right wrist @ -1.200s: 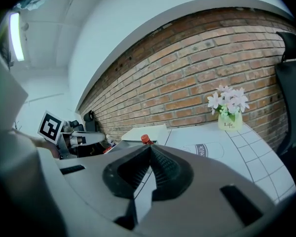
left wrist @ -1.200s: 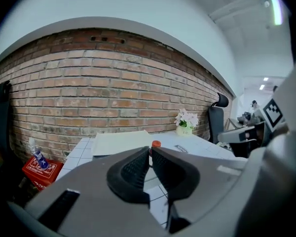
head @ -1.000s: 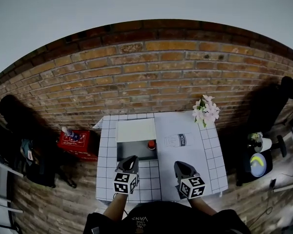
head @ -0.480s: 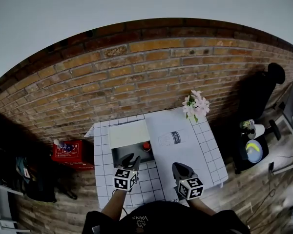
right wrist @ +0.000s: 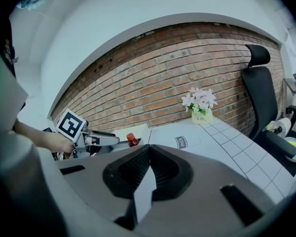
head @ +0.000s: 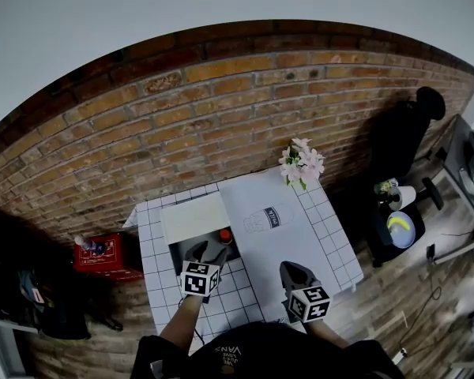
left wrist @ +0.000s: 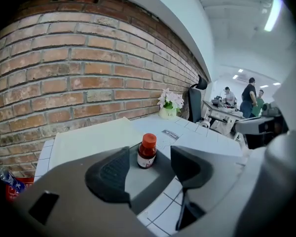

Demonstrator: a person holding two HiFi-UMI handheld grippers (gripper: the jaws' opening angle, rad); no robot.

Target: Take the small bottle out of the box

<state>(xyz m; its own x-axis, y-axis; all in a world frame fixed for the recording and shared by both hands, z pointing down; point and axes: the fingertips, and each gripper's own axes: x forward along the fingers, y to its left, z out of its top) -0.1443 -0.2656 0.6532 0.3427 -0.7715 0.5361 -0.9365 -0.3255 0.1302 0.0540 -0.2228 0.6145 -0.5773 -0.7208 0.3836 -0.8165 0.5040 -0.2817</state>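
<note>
The left gripper (head: 206, 254) has come forward and down from the near part of the table (head: 332, 247) to the near edge of the open box (head: 179, 253). Its jaws, together a second ago, have just been opening and now stand wide apart. Nothing is clamped. In the left gripper view the bottle (left wrist: 147, 151) shows in the gap between the two jaws but farther on, with neither pad touching it. It stands upright, red cap up, on the grey floor of the box, toward the far right corner as the head view shows it, just below the white lid (head: 192, 218) that lies folded back flat. The right gripper (head: 294, 272) has hardly shifted. It hangs over the bare table to the right of the box, well apart from the bottle, and its own view shows the jaws pressed together on nothing. For the task, this looks like the end of the approach. The left gripper is lined up on the bottle and opened for it, but the grasp has not been made and the bottle is not yet out. The likely next move is a little farther in, until the pads flank the bottle's body, then a close and a lift over the wall. The bottle is narrow and might tip if one jaw reaches it first.
</note>
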